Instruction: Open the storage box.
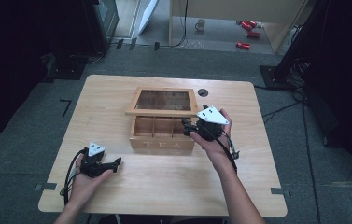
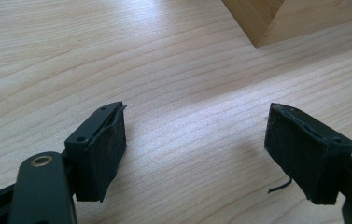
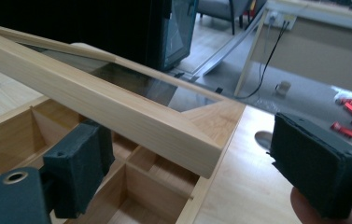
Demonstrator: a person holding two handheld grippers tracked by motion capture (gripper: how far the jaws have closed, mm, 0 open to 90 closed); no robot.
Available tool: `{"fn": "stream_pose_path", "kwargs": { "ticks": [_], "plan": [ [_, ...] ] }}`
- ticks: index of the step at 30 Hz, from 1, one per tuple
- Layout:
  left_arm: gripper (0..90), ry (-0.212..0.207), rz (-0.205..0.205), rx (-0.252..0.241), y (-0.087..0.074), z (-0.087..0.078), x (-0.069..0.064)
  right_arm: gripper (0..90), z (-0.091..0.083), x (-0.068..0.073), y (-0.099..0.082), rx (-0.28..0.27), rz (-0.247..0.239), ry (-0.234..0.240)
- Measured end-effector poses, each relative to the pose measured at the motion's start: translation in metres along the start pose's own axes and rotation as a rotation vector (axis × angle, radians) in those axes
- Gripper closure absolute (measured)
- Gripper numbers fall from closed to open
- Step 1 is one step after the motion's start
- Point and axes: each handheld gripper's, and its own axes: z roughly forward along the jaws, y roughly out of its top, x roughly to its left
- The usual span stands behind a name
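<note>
A wooden tea box with "TEA" on its front stands mid-table, and its compartments look bare. Its glass-paned lid is tilted part way up. My right gripper is open at the box's front right corner. In the right gripper view, the lid's front rail runs between the jaws of the right gripper, with one jaw under the rail inside the box and the other outside. My left gripper rests open on the table, front left of the box. Nothing lies between the jaws of the left gripper, and a box corner shows ahead.
A round cable hole sits in the tabletop behind the box's right side. On the floor beyond the table are a mug and red items. Dark equipment stands at the far left and right. Bare tabletop surrounds the box.
</note>
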Motion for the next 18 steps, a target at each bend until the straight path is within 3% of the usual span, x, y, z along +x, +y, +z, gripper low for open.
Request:
{"fn": "stream_pose_path", "kwargs": {
  "ticks": [5,12,18],
  "plan": [
    [21.2,0.008,0.011,-0.014,-0.002,0.0,-0.001,19.2,0.002,-0.002,0.006,-0.03,-0.031,0.02],
    [21.0,0.005,0.01,-0.025,-0.003,0.001,0.0,30.4,0.005,-0.007,0.012,-0.052,-0.023,0.047],
    [21.0,0.0,0.006,-0.027,-0.003,0.001,0.0,32.7,0.008,-0.012,0.019,-0.078,-0.032,0.059]
  ]
}}
